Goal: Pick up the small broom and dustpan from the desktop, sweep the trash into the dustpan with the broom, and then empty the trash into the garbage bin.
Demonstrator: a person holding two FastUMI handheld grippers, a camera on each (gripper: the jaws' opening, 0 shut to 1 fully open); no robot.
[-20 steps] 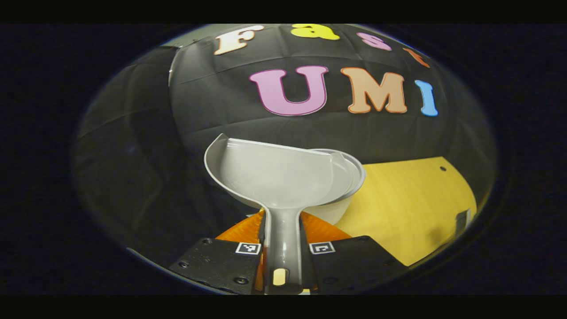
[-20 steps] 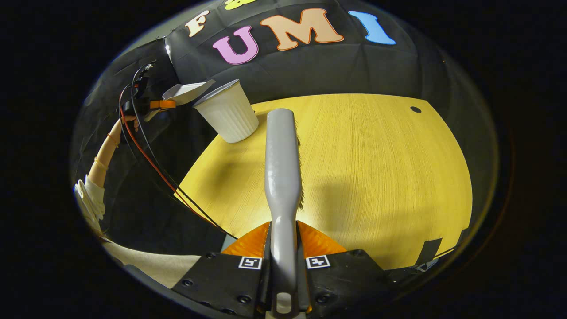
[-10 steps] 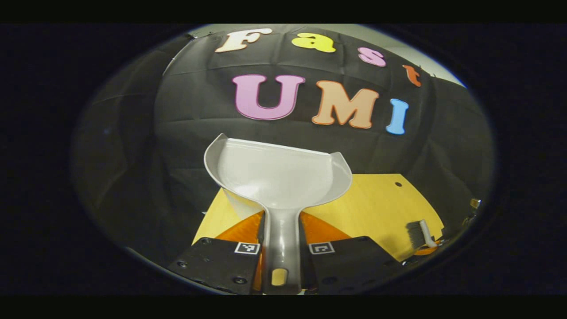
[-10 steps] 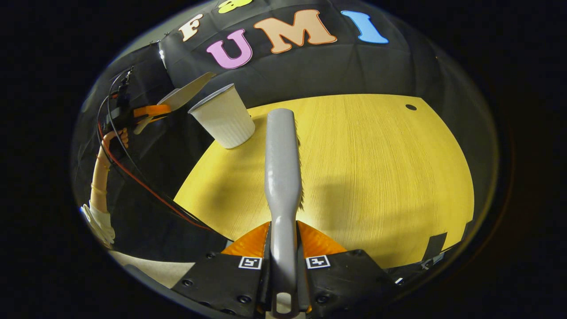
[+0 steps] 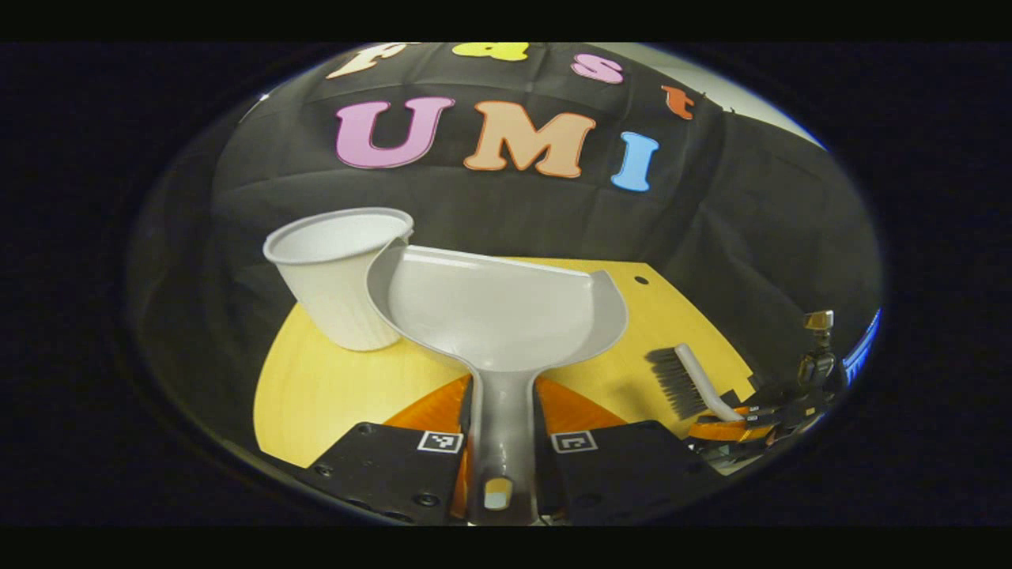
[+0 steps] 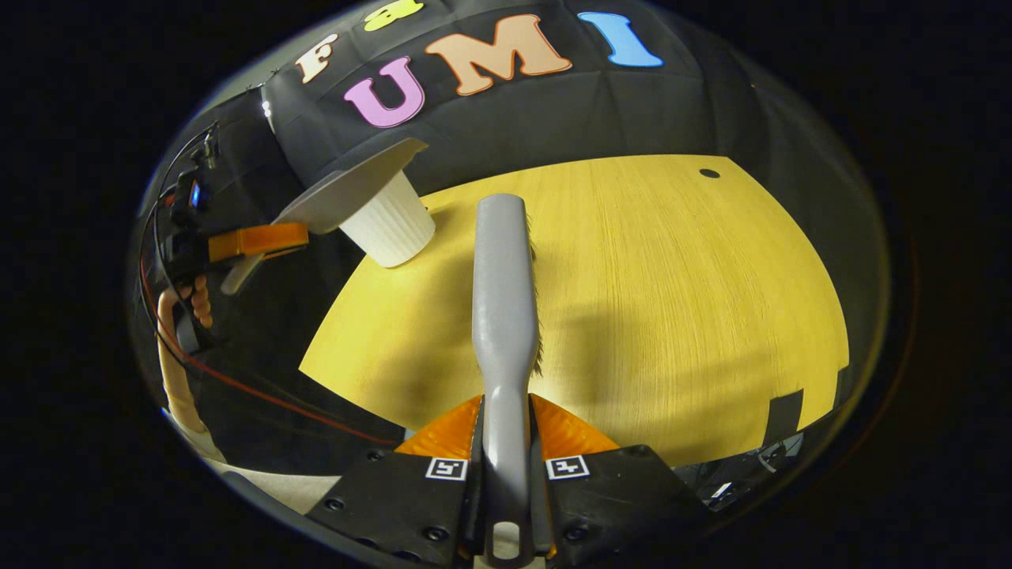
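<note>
the yellow desktop [image 6: 632, 300] lies wide under both tools, and i see no trash on the bare part of it. near its far left corner stands the white garbage bin [image 5: 340, 284], a ribbed cup-like bin, upright with its mouth open to the top. in the left gripper view the dustpan [image 5: 498, 312] is just to the right of the bin, its left wall overlapping the bin's rim, so i cannot tell if they touch or if the pan is only in front. the pan looks empty, so i judge the emptying is done or nearly done. the left gripper [image 5: 504, 442] is closed on the dustpan handle, both fingers pressing its sides, and the long axis of the pan runs straight forward from the gripper. in the right gripper view the pan appears tilted above the mouth of the bin [image 6: 391, 225], with the left gripper [image 6: 253, 241] behind it. the right gripper [image 6: 506, 466] is clamped on the handle of the small broom [image 6: 504, 300], which points forward over the desk, well apart from the bin. the left hand is clearly the nearer one to the bin, which lies forward and left of it.
</note>
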